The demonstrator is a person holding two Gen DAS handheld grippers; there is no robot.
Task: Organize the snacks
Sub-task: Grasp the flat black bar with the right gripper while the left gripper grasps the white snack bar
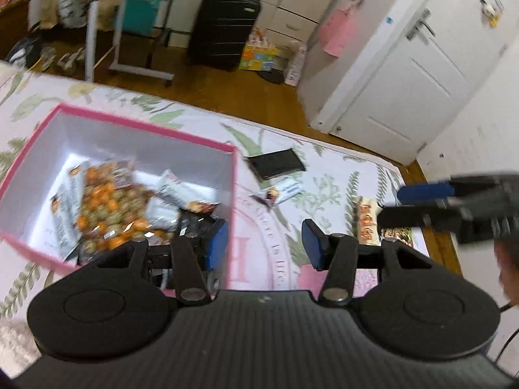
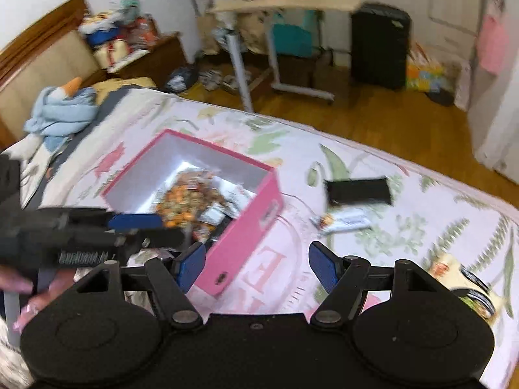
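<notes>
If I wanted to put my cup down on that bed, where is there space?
The bedspread is bare between the pink box and the black wallet, and in front of the small snack bar. Inside the box it is crowded with snack packets. The right edge holds more snacks.

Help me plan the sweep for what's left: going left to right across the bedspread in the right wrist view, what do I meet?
Pink box with snacks inside → small snack bar with the black packet just behind it → snack packet at the right edge. Both grippers are open.
</notes>
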